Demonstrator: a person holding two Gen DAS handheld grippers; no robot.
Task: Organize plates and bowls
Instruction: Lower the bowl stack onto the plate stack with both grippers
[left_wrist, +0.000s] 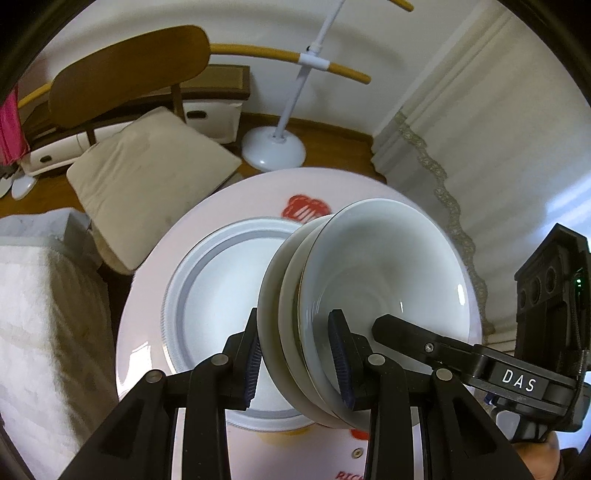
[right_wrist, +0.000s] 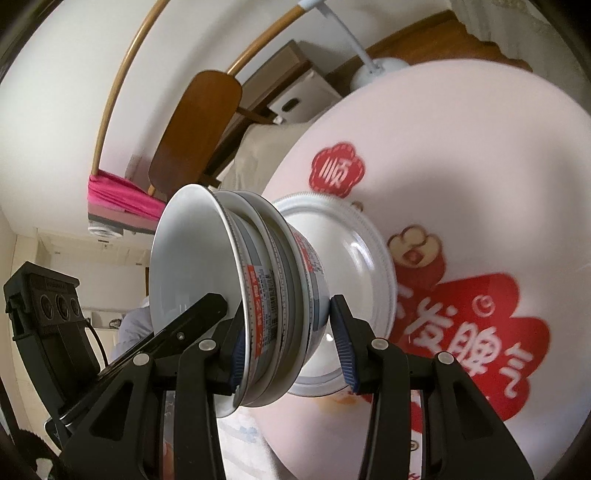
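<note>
Left gripper and right gripper both clamp rim of stack of bowls, each from own side. Stack tilted, above white plate on pink round table.

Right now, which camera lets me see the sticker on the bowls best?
The right wrist view. There the stack of bowls shows its outer sides, so the red and white sticker is in plain sight. The left wrist view looks into the top bowl instead, and no sticker shows there.
</note>
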